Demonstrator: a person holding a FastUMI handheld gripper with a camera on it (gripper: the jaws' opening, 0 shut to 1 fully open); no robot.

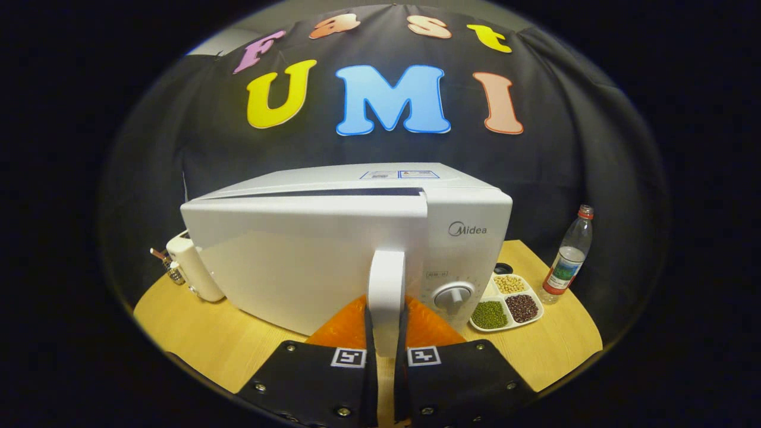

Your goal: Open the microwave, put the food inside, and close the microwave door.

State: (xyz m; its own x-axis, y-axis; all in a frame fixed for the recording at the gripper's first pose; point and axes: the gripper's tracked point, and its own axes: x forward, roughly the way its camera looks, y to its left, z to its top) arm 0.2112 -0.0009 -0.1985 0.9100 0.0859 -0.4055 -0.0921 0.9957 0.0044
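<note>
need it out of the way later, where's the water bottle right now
In the gripper view the water bottle stands upright on the wooden table, to the right of the microwave, just beyond the divided bean tray.

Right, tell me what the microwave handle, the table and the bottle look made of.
Handle: smooth white plastic by its soft sheen, clamped in the claw.
Table: light wood or wood laminate; faint grain shows.
Bottle: clear plastic, likely; see-through, red cap.
</note>
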